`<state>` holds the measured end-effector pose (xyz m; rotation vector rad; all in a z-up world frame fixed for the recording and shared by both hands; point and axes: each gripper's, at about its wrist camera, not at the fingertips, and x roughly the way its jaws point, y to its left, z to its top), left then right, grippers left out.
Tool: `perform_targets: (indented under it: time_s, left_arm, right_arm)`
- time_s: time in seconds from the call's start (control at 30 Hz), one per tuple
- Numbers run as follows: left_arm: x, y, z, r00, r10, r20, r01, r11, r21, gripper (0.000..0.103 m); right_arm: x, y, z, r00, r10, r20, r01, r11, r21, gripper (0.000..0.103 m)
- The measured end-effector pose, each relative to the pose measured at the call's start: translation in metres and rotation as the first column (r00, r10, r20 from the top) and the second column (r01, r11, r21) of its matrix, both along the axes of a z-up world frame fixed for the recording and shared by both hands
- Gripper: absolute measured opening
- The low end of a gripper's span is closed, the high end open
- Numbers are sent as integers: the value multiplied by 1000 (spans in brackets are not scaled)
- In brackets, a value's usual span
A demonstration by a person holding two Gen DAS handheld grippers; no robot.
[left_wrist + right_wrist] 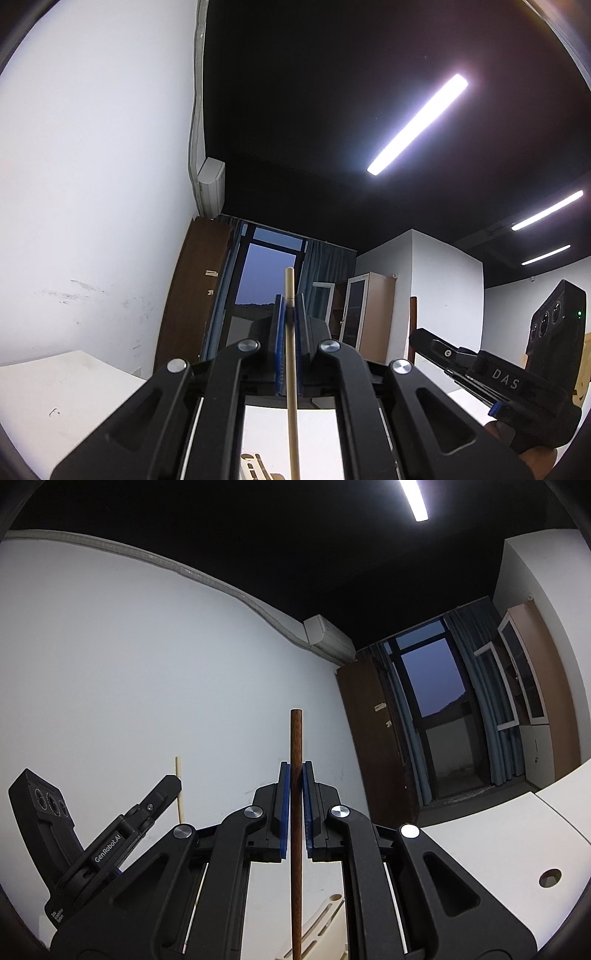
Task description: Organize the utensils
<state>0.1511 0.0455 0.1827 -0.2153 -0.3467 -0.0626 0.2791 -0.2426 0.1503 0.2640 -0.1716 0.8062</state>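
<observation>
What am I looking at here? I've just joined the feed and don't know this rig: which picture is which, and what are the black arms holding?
There is no robot: a person holds a hand tool in each hand, and each tool has a fisheye camera looking along its two fingers. Both are tilted up, so you mostly see wall, ceiling lights and a window.

Left camera: the left tool is shut on a pale stick, probably a chopstick. The right tool shows at its right edge.

Right camera: the right tool is shut on a dark brown stick.

A white table lies below; a cream slotted rack peeks in at the bottom.
</observation>
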Motion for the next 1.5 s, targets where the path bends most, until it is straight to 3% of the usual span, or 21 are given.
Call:
perform_targets:
  time_s: [0.63, 1.5]
  left_arm:
    - [22, -13, -23, 998, 5, -56, -2, 998, 57, 4]
    - [52, 19, -40, 984, -74, -162, 75, 997, 0, 5]
  right_arm:
    - [6, 12, -13, 999, -36, 3, 37, 995, -93, 6]
    - [18, 12, -23, 996, -11, -88, -3, 986, -167, 7]
